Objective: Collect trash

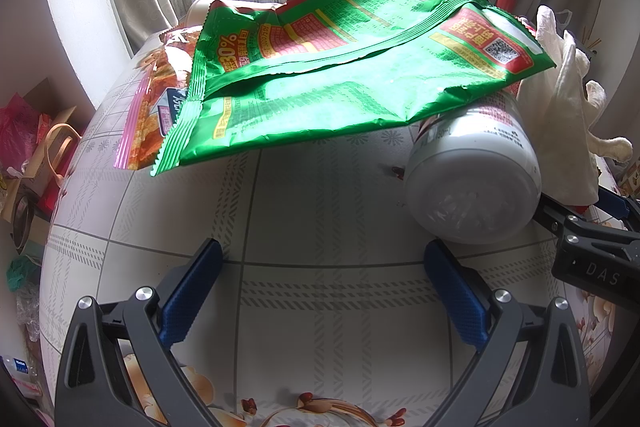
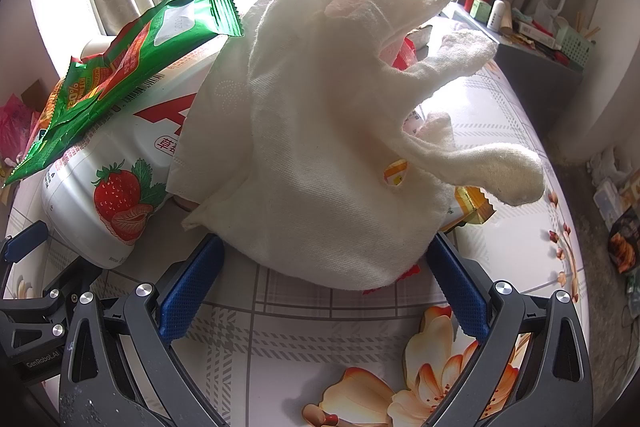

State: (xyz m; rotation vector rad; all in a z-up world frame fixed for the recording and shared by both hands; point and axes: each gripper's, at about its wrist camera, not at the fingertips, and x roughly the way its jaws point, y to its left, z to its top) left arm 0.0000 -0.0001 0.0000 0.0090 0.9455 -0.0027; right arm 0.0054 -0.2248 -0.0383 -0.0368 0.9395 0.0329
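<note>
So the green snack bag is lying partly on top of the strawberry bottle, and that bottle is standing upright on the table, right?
Not quite. The green snack bag does lie partly on the strawberry bottle, but the bottle is lying on its side on the table, not upright. The left wrist view shows its round base facing the camera; the right wrist view shows its label sideways.

left tool [image 1: 322,291] spread, empty | green wrapper [image 1: 340,75] overlaps white bottle [image 1: 476,183] | tablecloth [image 1: 320,195]

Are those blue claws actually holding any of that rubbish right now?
No. The left claw is open over bare tablecloth, short of the white bottle. The right claw is open around the white cloth's edge, not gripping.
</note>
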